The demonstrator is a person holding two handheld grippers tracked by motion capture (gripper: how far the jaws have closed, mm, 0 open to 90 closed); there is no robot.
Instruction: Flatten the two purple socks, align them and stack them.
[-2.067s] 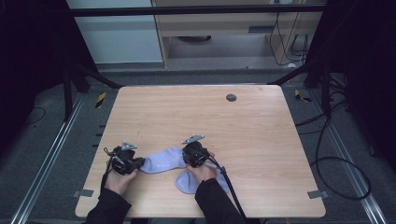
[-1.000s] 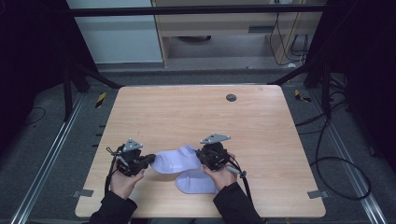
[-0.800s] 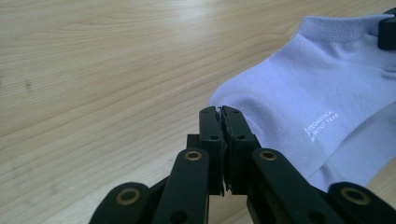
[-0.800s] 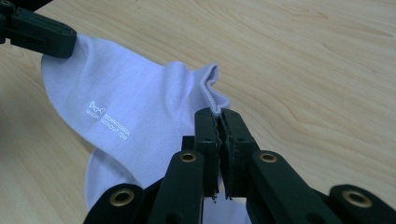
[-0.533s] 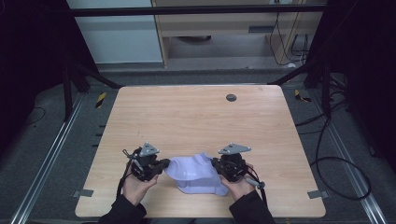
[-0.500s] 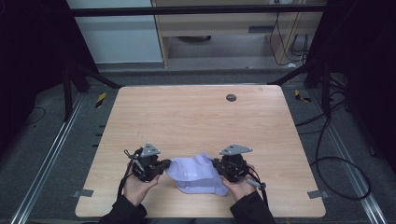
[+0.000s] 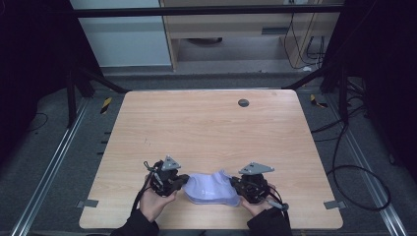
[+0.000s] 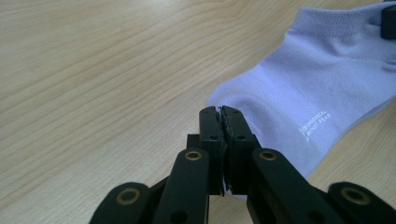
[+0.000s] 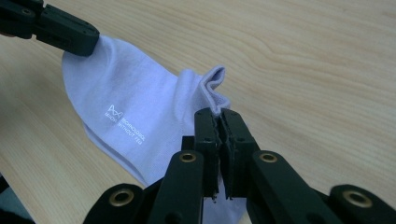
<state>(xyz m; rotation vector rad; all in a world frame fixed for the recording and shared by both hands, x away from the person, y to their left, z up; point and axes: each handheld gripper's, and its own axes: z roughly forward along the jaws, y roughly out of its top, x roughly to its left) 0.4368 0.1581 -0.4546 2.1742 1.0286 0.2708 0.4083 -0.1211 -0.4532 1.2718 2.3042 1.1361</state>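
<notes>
wooden table [image 7: 206, 132], grey floor [image 7: 49, 162], black cables [image 7: 354, 167]

Small white lettering on the pale sock [image 9: 126, 122], too fine to read. Forearms cut off by the bottom edge beyond the table's [image 7: 206, 128] near edge. Sock edge hidden between the left gripper's [image 8: 220, 122] pressed jaws.

A pale lilac sock [image 7: 210, 187] is stretched on the worktop [image 7: 211, 132] between the left tongs [image 7: 183, 180] and right tongs [image 7: 236, 186].
</notes>
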